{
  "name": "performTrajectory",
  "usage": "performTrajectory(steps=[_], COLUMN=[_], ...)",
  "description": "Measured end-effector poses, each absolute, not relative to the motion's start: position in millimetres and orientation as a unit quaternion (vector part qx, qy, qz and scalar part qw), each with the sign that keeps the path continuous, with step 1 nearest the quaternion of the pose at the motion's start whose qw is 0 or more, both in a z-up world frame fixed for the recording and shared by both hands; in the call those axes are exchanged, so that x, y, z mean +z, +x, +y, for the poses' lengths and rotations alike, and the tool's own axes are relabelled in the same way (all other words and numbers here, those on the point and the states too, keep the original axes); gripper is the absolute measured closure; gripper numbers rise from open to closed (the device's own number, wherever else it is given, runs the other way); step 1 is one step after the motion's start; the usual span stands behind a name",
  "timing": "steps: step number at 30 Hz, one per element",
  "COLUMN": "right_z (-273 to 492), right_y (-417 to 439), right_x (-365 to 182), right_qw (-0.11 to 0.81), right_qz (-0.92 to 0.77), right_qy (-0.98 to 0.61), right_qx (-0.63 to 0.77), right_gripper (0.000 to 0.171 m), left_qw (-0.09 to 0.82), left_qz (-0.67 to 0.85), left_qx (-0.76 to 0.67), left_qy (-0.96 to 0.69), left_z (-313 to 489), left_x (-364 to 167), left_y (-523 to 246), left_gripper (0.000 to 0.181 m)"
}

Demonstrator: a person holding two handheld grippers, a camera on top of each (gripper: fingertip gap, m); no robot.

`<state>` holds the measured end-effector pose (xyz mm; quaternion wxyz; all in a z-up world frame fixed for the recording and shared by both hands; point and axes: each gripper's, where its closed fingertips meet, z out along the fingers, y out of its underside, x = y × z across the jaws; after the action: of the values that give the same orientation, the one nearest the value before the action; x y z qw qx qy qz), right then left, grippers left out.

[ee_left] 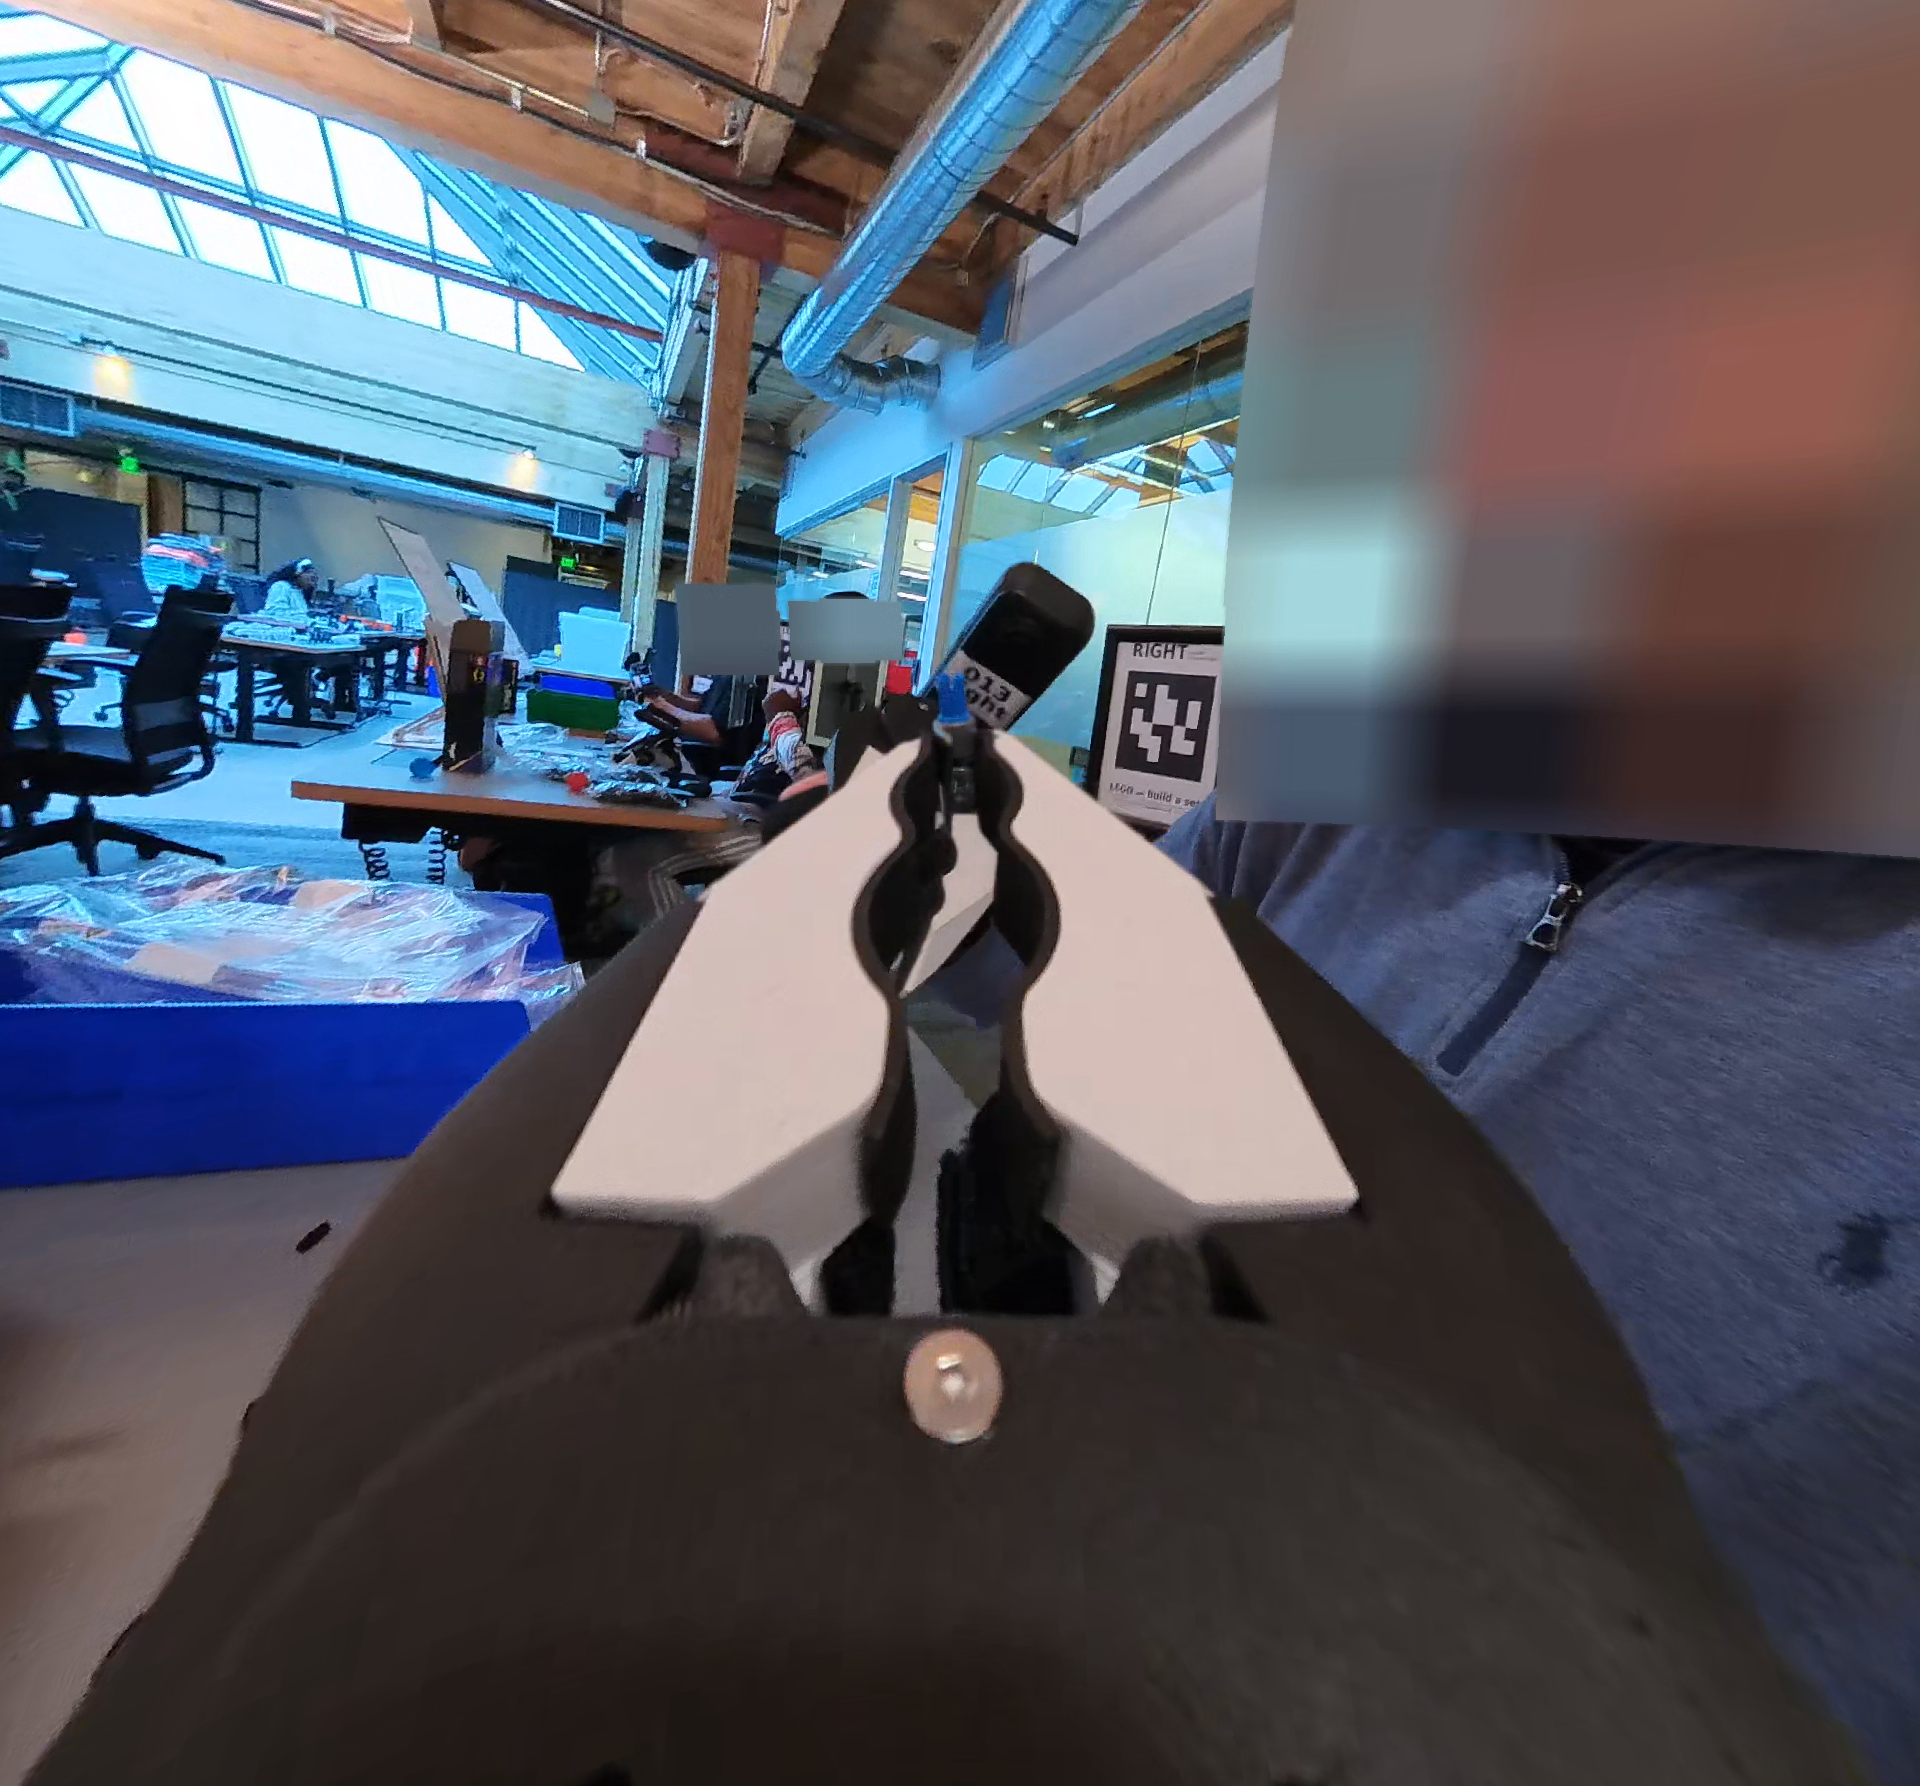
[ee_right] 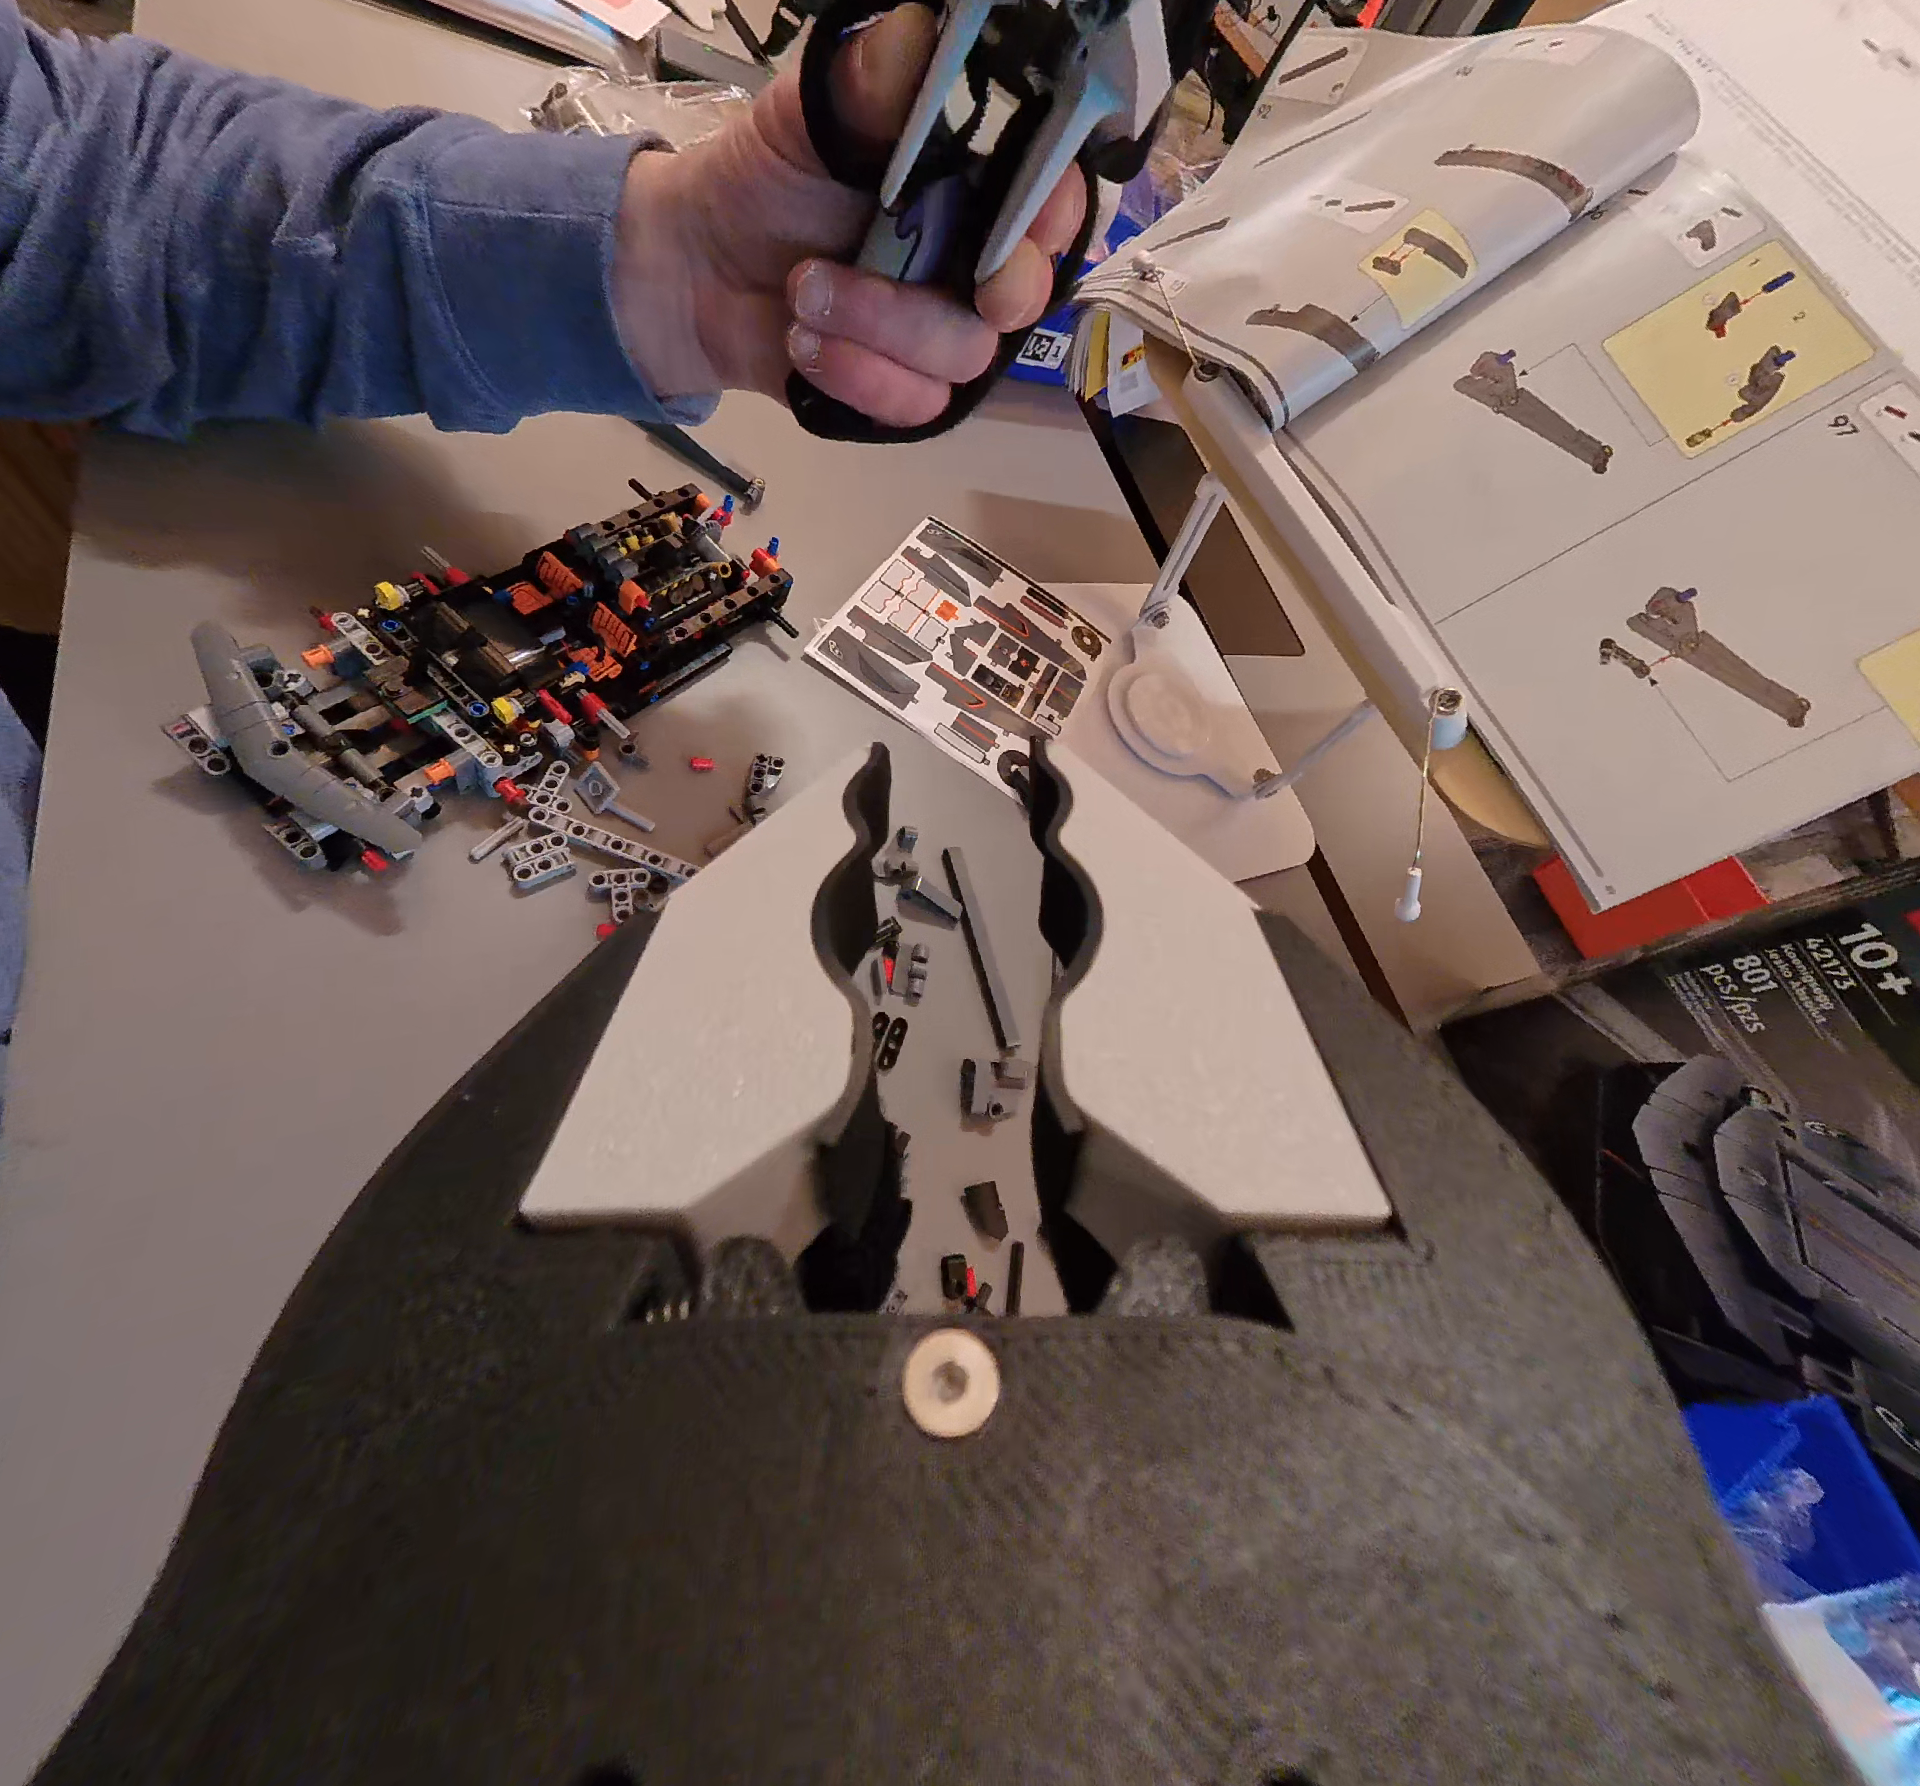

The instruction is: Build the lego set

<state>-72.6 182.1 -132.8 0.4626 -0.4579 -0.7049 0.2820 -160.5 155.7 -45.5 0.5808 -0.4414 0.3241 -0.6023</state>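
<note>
Our left gripper point(ee_left: 954, 749) pinches a small blue lego pin point(ee_left: 950, 700), held up high. Our right gripper point(ee_right: 961, 780) is open; the half-built lego car point(ee_right: 488, 666) lies at middle left.

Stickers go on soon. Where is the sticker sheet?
In the right wrist view, the sticker sheet lies flat on the table, just right of the half-built car and left of the manual stand.

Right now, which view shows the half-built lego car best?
The right wrist view: the half-built lego car lies in full on the grey table, left of the open right gripper, loose parts beside it. The left wrist view points up across the room and shows none of it.
</note>
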Motion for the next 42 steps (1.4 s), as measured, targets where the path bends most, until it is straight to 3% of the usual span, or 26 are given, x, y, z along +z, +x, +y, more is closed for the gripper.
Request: performTrajectory(steps=[13,20,35,42], right_z=[169,201,246,252], right_y=[-89,-57,18,53], right_x=[-126,-137,-245,-283], right_qw=[0.447,0.448,0.333,0.279], right_qz=[-0.713,-0.697,-0.698,-0.690], right_qy=[-0.448,-0.496,-0.612,-0.652], right_qx=[0.302,0.259,0.168,0.147], right_gripper=[0.141,0.145,0.167,0.164], left_qw=[0.590,0.604,0.602,0.597], left_qz=[0.338,0.329,0.335,0.336], left_qx=[-0.575,-0.540,-0.512,-0.512], left_qy=[-0.455,-0.485,-0.514,-0.518], left_z=[155,159,165,167], left_x=[-48,-46,-53,-57], left_y=[-153,-162,-161,-158], left_gripper=[0.177,0.177,0.177,0.177])
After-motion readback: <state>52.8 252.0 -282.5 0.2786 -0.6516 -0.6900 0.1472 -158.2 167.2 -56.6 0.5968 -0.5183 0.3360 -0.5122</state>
